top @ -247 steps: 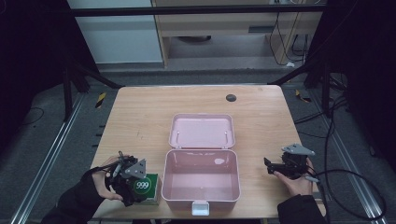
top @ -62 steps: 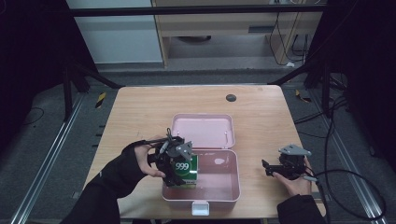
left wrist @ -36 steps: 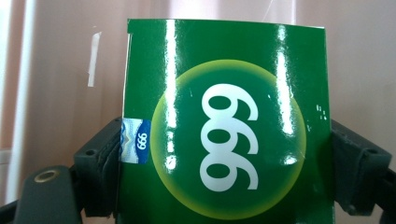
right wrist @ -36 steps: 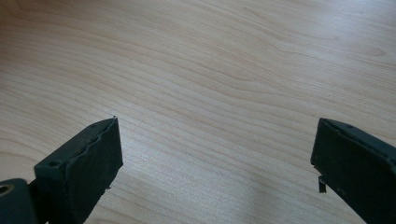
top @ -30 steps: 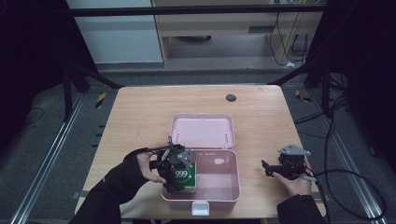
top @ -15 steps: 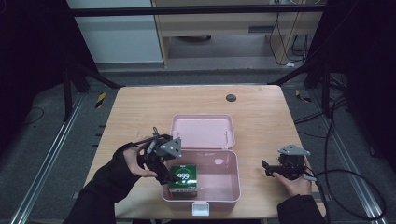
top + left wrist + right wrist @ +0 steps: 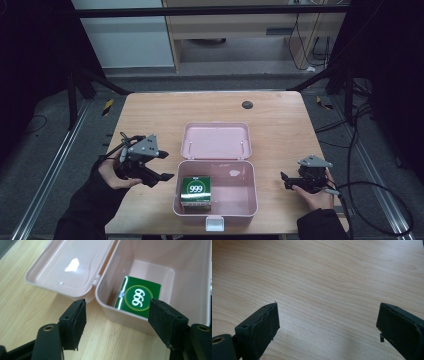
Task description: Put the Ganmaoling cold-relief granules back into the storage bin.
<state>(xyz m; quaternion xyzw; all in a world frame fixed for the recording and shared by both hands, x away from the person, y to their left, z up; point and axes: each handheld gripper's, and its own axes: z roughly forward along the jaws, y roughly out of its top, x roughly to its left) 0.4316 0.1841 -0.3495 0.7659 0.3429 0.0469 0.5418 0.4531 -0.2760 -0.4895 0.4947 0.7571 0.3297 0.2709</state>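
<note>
Left gripper (image 7: 116, 315), open and empty, faces green "999" box (image 7: 137, 297) in pink case (image 7: 160, 262).

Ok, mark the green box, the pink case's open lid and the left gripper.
green box (image 7: 195, 189): high view, on its top face with the 999 print.
open lid (image 7: 216, 141): high view, on the bare inside of the lid.
left gripper (image 7: 117, 316): left gripper view, midway between its two black fingertips.

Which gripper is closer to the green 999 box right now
Left. The left gripper hangs open just outside the pink case, beside the green 999 box; the right gripper rests past the case's far side.
</note>
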